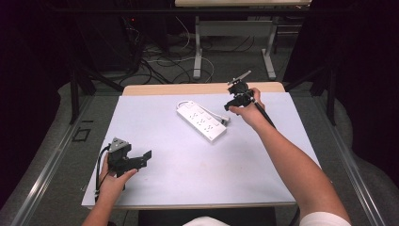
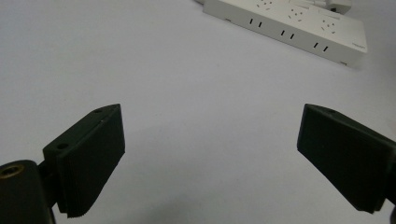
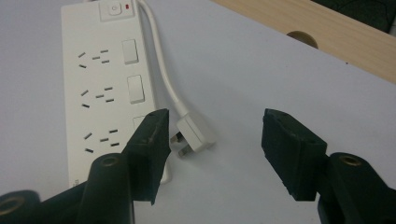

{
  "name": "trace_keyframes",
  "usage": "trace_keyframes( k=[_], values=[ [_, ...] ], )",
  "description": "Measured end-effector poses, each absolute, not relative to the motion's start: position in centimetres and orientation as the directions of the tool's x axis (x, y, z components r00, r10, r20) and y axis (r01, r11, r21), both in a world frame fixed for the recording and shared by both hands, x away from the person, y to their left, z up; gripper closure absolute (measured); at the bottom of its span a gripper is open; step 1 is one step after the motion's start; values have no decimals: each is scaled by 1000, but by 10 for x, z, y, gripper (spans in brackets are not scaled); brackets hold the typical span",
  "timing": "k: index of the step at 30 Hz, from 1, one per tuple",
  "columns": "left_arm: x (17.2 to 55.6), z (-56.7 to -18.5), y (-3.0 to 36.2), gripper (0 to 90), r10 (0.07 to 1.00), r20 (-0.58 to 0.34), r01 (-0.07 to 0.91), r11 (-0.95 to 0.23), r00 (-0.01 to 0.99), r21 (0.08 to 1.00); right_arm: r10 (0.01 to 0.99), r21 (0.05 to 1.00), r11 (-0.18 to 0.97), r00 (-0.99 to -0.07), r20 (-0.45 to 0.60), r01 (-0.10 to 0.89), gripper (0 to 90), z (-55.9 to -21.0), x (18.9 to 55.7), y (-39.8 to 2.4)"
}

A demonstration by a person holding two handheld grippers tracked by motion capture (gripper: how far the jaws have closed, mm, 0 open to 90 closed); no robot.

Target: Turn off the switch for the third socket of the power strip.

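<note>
A white plastic power strip [image 1: 201, 122] with three sockets lay slantwise on the pale grey table sheet [image 1: 188, 169], near its far middle. Its white cord curled round to a white three-pin plug [image 3: 194, 136] resting on the sheet just beside the strip's long side. The right gripper [image 3: 215, 149] hung over that plug, black jaws apart with the plug between them, untouched by either pad. The left gripper [image 1: 141, 159] sat near the table's near left corner, well apart from the strip, its jaws spread wide over bare sheet.
</note>
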State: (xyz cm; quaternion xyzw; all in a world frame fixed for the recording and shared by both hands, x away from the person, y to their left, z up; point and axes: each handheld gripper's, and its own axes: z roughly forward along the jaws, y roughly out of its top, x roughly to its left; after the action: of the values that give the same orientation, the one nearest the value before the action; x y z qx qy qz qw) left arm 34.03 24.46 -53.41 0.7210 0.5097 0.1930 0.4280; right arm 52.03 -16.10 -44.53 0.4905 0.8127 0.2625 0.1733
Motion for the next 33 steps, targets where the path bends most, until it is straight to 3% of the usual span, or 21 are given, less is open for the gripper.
trace_keyframes(
  k=[8,17,33],
  values=[
    [341,-534,245,77,900,-151,568,-121,409,814,899,576,357,-437,1,736,426,-453,525,-158],
    [341,-534,245,78,899,-149,567,-124,411,814,913,570,316,-407,36,758,538,-459,529,-154],
    [341,-534,245,81,899,-154,569,-121,410,814,900,529,342,-433,54,776,701,-474,535,-148]
  ],
)
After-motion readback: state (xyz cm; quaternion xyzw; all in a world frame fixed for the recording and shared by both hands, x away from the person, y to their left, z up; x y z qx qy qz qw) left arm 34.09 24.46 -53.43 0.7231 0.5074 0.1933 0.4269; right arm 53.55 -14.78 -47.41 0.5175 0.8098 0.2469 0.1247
